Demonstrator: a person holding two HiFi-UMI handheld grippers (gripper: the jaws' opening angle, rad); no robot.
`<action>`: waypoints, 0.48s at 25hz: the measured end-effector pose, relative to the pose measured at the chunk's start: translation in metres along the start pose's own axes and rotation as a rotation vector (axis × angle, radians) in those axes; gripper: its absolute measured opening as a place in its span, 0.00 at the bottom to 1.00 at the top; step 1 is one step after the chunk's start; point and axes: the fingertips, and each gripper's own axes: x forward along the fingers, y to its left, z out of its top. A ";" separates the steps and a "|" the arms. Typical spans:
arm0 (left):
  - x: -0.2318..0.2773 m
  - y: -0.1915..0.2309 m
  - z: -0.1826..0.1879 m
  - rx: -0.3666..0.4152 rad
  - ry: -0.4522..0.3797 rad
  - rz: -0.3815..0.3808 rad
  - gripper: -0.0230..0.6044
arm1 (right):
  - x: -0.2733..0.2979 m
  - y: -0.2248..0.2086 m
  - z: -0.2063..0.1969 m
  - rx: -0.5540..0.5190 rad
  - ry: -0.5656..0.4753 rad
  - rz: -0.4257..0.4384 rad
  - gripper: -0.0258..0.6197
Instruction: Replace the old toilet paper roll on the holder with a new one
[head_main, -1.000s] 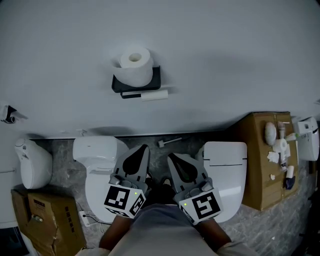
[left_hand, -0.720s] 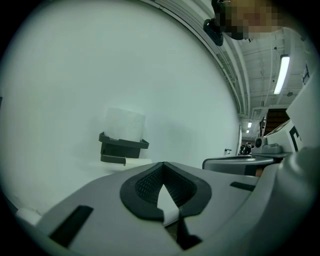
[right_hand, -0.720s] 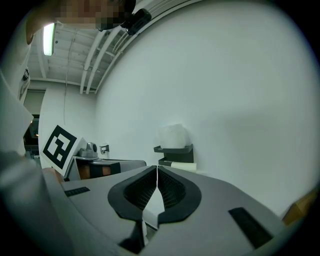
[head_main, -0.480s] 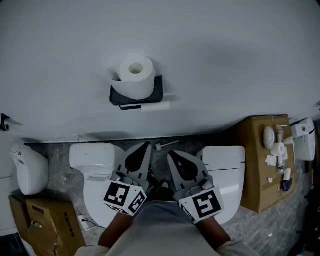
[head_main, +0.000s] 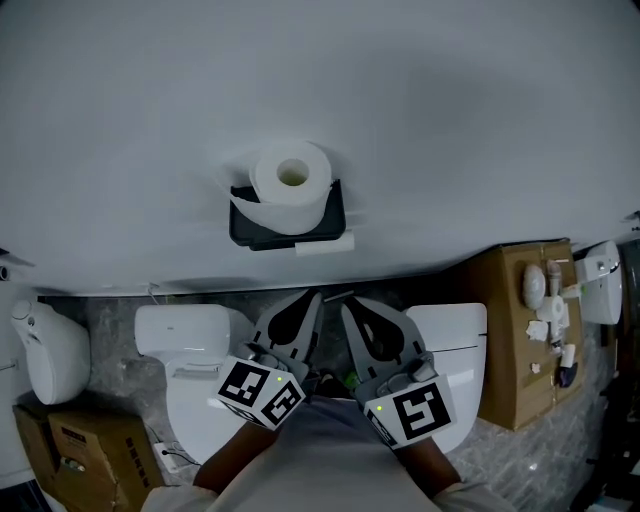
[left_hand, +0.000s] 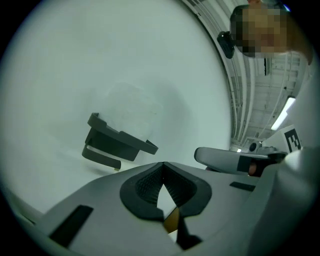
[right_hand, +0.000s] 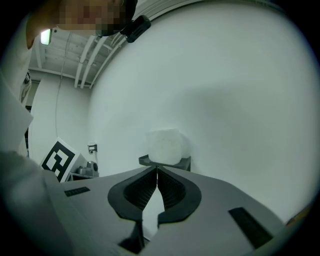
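Observation:
A full white toilet paper roll (head_main: 291, 185) stands on end on the black wall holder (head_main: 288, 226). Under the holder's shelf a thin, nearly bare roll (head_main: 325, 244) hangs on the bar. Both grippers are held side by side below the holder, pointing at the wall. My left gripper (head_main: 313, 297) is shut with nothing in it, and so is my right gripper (head_main: 347, 302). In the left gripper view the holder (left_hand: 117, 142) sits left of the shut jaw tips (left_hand: 163, 164). The white roll (right_hand: 164, 146) shows just above the shut tips (right_hand: 156, 169) in the right gripper view.
Two white toilets (head_main: 195, 390) (head_main: 455, 372) stand on the floor under the grippers. A cardboard box (head_main: 525, 335) at the right carries small white items. Another box (head_main: 75, 452) and a white urinal (head_main: 45, 350) are at the left. A plain white wall (head_main: 450, 120) fills the rest.
Both grippers have moved closer to the wall and holder, staying shut. The holder and roll sit lower and further right in the head view than before.

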 end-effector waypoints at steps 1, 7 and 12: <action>0.002 0.003 -0.001 -0.045 -0.006 -0.005 0.04 | 0.004 -0.001 0.002 -0.004 -0.002 -0.005 0.07; 0.007 0.021 -0.002 -0.352 -0.046 -0.059 0.05 | 0.022 0.001 0.014 -0.044 -0.017 -0.033 0.07; 0.014 0.029 -0.005 -0.494 -0.069 -0.062 0.05 | 0.032 -0.005 0.013 -0.048 -0.001 -0.054 0.07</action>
